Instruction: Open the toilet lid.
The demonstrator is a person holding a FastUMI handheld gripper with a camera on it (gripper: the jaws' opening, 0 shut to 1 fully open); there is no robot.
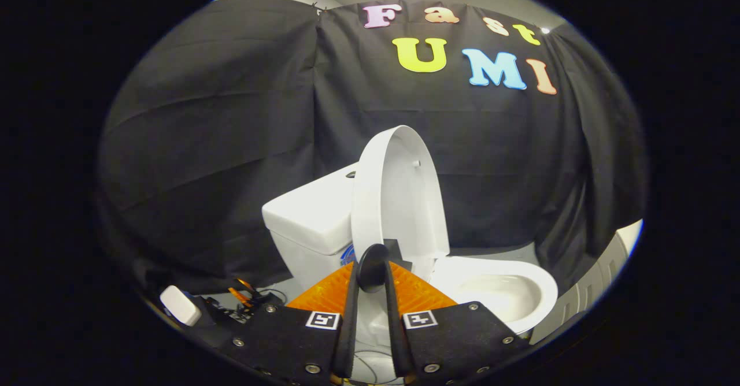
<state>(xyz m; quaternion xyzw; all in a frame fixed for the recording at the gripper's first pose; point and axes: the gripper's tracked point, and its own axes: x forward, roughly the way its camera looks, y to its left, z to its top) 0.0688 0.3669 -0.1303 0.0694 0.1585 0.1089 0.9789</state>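
Since the lid [399,195] stands upright against the tank [309,215] w/ bowl [500,293] exposed, task looks basically done. Gripper [373,270] fingers nearly closed on a small dark knob at lid's lower edge; just needs release.

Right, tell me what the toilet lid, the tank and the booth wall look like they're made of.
Toilet lid: thin, smooth white shell, probably plastic, standing raised.
Tank: thick glossy white body with soft highlights, likely glazed ceramic.
Booth wall: matte black cloth, creased and hanging in folds.
The gripper has its fingers pinched on a dark round knob, apparently the lid's.
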